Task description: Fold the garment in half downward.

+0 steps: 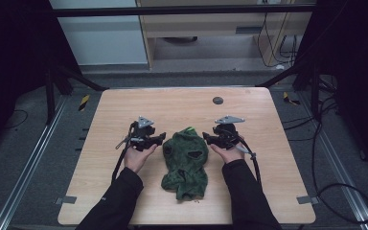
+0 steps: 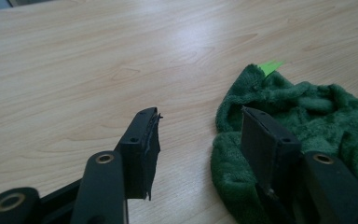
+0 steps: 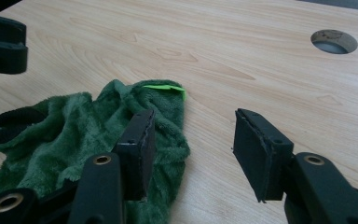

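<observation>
Near edge of table (image 1: 268,201): two dark sleeves entering from below, one hand per gripper. Between the forearms, green fleece garment (image 1: 186,163) lying crumpled on the wood, lengthwise toward the far side, bright green tag (image 1: 190,129) at its far end. Left of the garment's upper part, left gripper (image 1: 160,139), jaws pointing inward at the fabric, spread apart, nothing clamped; seen along its own jaws (image 2: 200,135), one jaw over bare wood, the other over the fleece edge (image 2: 307,116), whether it touches the pile not discernible. Right of the garment, right gripper (image 1: 206,139), mirrored, jaws likewise parted and unloaded; in its own view (image 3: 191,140), one jaw above the fleece (image 3: 74,135) beside the tag (image 3: 165,87), the other over bare tabletop. Grey three-cornered plate on top of each gripper, cable trailing back along each forearm. Farther off, round cable hole (image 1: 217,100) in the tabletop, well apart from the garment. Beyond the table's far edge, dark frame bars, grey floor, pale cabinet.
</observation>
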### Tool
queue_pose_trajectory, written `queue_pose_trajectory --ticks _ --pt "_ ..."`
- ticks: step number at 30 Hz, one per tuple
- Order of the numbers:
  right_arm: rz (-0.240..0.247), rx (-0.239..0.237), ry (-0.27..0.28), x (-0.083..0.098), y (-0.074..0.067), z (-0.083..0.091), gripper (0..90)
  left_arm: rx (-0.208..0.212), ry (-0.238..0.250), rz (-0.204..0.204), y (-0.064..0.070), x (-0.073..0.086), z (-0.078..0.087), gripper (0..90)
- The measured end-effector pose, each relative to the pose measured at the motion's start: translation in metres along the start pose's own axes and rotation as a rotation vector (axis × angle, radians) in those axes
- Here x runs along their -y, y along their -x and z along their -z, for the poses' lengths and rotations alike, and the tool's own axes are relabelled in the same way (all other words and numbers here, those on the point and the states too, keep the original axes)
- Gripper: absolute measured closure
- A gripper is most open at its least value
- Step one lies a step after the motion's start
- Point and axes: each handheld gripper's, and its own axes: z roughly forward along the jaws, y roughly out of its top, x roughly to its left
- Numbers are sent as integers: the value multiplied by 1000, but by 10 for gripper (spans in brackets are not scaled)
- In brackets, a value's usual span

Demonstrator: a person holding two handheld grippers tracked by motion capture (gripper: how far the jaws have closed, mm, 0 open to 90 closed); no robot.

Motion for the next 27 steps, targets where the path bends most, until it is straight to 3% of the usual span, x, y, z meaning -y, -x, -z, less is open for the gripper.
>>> queue_pose_trajectory --ticks 3,6,15,20,27 --pt "-2 -1 -10 1 -1 -5 505 10 -18 11 4 2 -9 488" --pt "-4 -5 -24 3 -2 -9 518 15 -37 -2 7 4 -15 498" --pt "-7 -20 -59 9 -4 -20 549 18 -92 -11 7 9 -27 568" --pt "-11 -36 -89 16 -6 -29 564 34 -140 4 7 13 -36 610" --pt "-22 -46 -125 22 -6 -38 584 48 -145 20 9 15 -38 670"
